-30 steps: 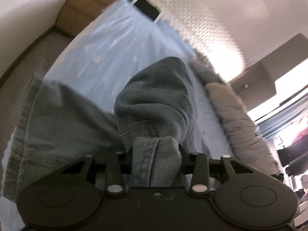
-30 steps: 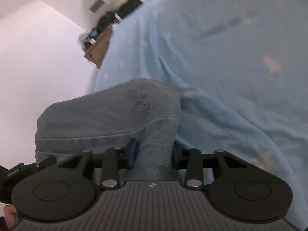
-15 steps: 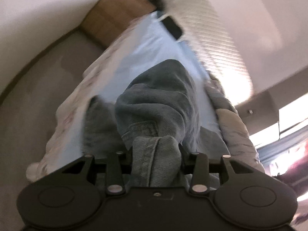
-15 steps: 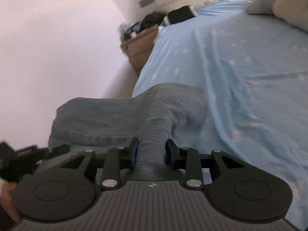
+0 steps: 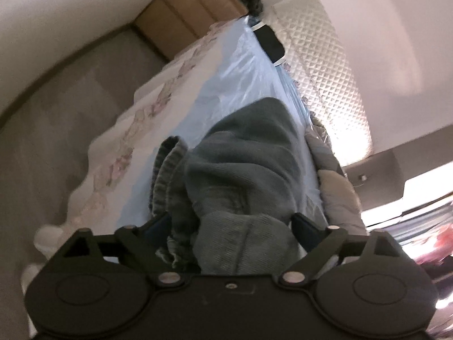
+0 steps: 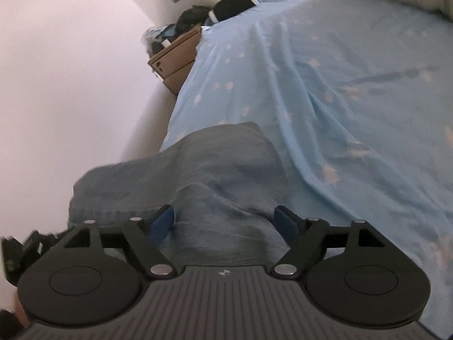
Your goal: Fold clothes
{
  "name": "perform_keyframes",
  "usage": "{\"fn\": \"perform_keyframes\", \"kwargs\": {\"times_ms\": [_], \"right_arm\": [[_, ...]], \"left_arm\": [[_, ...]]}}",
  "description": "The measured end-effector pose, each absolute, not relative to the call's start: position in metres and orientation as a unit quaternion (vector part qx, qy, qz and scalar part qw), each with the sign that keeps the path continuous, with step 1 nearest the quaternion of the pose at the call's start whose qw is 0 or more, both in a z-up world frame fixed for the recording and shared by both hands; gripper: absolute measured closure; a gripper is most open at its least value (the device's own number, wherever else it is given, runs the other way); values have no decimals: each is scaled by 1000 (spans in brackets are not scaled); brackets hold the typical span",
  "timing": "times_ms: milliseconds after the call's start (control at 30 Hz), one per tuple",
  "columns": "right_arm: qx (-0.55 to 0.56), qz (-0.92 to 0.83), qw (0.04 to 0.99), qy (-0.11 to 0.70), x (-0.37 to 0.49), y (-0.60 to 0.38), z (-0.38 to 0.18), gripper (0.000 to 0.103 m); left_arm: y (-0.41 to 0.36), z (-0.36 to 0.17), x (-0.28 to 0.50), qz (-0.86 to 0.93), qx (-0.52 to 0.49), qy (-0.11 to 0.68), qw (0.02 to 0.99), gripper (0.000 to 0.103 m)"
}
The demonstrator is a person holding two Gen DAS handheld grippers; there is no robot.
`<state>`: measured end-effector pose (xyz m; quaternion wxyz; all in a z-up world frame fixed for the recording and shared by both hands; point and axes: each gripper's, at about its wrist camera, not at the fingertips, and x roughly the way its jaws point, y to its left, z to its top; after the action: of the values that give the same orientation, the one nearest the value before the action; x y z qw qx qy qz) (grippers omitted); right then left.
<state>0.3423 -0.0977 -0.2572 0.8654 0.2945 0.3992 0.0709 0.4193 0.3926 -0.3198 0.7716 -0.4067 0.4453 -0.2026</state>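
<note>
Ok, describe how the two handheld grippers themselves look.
The left gripper has a smooth black body, two round discs, silver pivot rivets and dark blue pads. The right gripper matches it, but its body is ribbed grey with a small round emblem and brighter blue pads.

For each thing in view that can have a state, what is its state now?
Left gripper: opening, jeans lie loose between its fingers.
Right gripper: opening, jeans between its fingers, not pinched.
Jeans: bunched in a heap on the bed.
Blue sheet: spread over the bed, wrinkled.
Cardboard box: open on top.
</note>
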Motion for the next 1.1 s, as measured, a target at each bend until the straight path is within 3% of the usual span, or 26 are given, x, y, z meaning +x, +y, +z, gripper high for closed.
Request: {"fn": "perform_keyframes", "kwargs": {"times_ms": [167,233,400,433,467,500,567,700,800,1100], "right_arm": [[340,100,825,439,362,-97,-285,2],[323,104,826,450,370,-90,-292,1],[271,127,826,478,389,-68,-303,1],[265,127,826,481,390,-65,-305,4],[266,124,825,482,391,-63,-306,16],[270,125,824,482,391,-62,-305,34],[271,126,826,479,390,-59,-301,52],[258,125,844,453,377,-51,-277,73],[274,124,850,433,368,-53,-254,77],[306,130,853,403,348,-69,-172,78]], "left_arm": [[387,-332,427,-227,-407,460,756,6],[383,-340,431,-235,-408,473,745,0],[370,-350,433,-255,-404,482,735,5],[368,-349,432,-263,-408,478,732,22],[366,-348,431,-270,-412,474,729,35],[364,-344,429,-273,-410,472,731,39],[360,-338,426,-276,-406,470,733,50],[356,-320,420,-266,-398,477,737,60],[351,-299,413,-268,-394,473,741,62],[336,-215,391,-252,-422,464,737,62]]}}
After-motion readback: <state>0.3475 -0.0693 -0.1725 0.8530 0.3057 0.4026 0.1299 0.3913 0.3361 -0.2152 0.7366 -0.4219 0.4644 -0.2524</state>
